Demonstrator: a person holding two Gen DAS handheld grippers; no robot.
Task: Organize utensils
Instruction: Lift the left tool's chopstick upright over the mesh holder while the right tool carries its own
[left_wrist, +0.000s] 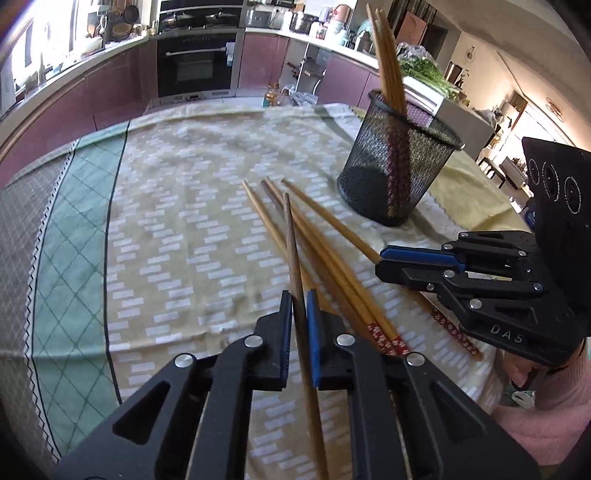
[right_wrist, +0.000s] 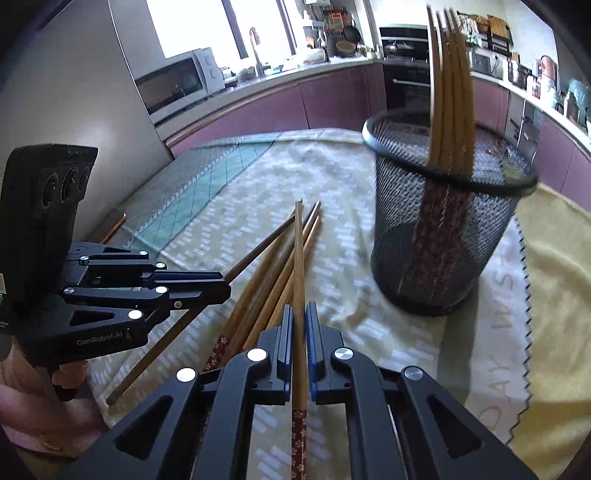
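My left gripper (left_wrist: 298, 295) is shut on a dark brown chopstick (left_wrist: 293, 251), held low over the table. My right gripper (right_wrist: 299, 314) is shut on a light chopstick with a red patterned end (right_wrist: 298, 258); it shows at right in the left wrist view (left_wrist: 380, 258). Several loose bamboo chopsticks (left_wrist: 325, 251) lie fanned on the cloth between the grippers, also in the right wrist view (right_wrist: 269, 280). A black mesh cup (left_wrist: 399, 166) stands beyond them and holds several upright chopsticks (left_wrist: 386, 62); it also shows in the right wrist view (right_wrist: 443, 229).
A patterned tablecloth (left_wrist: 177, 221) covers the table, with a yellow cloth (right_wrist: 554, 295) under and right of the cup. Kitchen counters, an oven (left_wrist: 195, 62) and a microwave (right_wrist: 177, 85) stand beyond the far table edge. The left gripper shows at left in the right wrist view (right_wrist: 221, 288).
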